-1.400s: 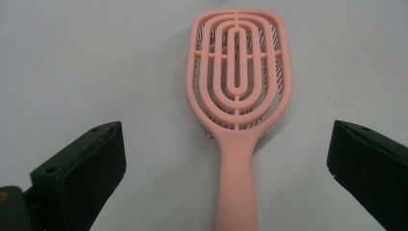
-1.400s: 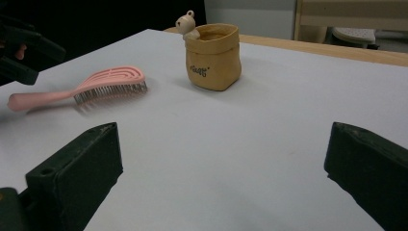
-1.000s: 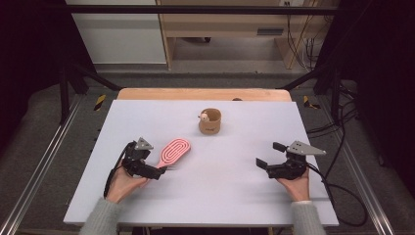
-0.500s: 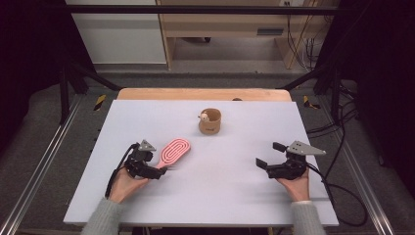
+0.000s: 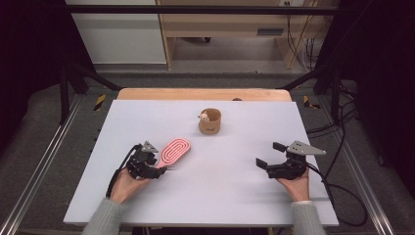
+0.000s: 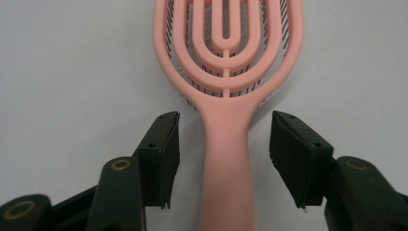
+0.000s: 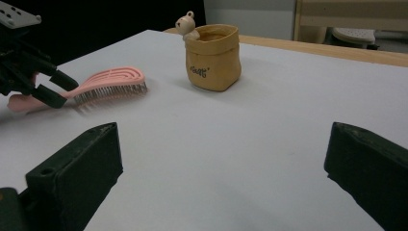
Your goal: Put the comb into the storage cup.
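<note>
A pink vented hairbrush [image 5: 175, 151] lies bristles down on the white table [image 5: 147, 117], left of centre. My left gripper [image 5: 164, 169] sits at its handle end. In the left gripper view the handle [image 6: 226, 159] runs between the two black pads [image 6: 163, 154], with a small gap on each side. These jaws have just been closing around the handle and do not press on it. My right gripper [image 5: 268, 153] rests on the table at the right, open and with nothing in it. The right gripper view has the brush [image 7: 108, 82] and the left gripper [image 7: 65, 91] at its far left.
A tan pouch-shaped holder [image 5: 210, 121] with a small bear figure on its rim stands at the middle back of the table, upright; it also stands ahead of the right gripper [image 7: 213, 57]. A wooden strip [image 5: 195, 94] edges the far side. Cables trail off to the right.
The left gripper's jaws have drawn closer together around the brush handle. Both hands and the brush have stayed where they were.
</note>
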The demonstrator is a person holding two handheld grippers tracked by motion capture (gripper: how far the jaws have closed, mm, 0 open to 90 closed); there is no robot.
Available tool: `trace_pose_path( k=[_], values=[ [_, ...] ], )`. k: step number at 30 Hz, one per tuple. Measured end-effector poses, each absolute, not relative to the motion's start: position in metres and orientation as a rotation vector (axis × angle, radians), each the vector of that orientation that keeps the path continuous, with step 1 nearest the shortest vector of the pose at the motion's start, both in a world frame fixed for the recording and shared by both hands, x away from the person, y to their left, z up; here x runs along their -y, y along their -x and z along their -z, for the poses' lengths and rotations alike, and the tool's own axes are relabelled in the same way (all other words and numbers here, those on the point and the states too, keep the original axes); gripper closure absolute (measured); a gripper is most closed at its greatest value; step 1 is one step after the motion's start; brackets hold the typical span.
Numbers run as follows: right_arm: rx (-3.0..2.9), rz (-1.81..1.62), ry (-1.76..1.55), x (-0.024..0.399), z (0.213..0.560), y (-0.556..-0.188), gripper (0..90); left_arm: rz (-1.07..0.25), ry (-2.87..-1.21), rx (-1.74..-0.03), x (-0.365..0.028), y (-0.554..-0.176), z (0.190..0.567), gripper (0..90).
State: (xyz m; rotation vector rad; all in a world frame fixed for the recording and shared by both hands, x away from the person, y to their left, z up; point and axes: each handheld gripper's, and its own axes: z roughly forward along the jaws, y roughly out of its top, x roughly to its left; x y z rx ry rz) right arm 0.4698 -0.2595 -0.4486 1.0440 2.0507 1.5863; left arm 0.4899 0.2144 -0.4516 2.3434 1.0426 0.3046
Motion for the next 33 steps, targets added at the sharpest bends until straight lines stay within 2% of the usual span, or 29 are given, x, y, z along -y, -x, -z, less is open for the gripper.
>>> trace_pose_path(
  k=[17, 33],
  values=[
    [-2.045, -1.588, -1.045, 0.2597, 0.4485, -0.4699, 0.2, -0.305, -2.362, -1.051, -0.2106, -0.4904, 0.4533, 60.9],
    [-2.045, -1.588, -1.046, 0.2597, 0.4485, -0.4700, 0.2, -0.355, -2.407, -1.057, -0.2047, -0.4908, 0.4546, 66.8]
  ],
)
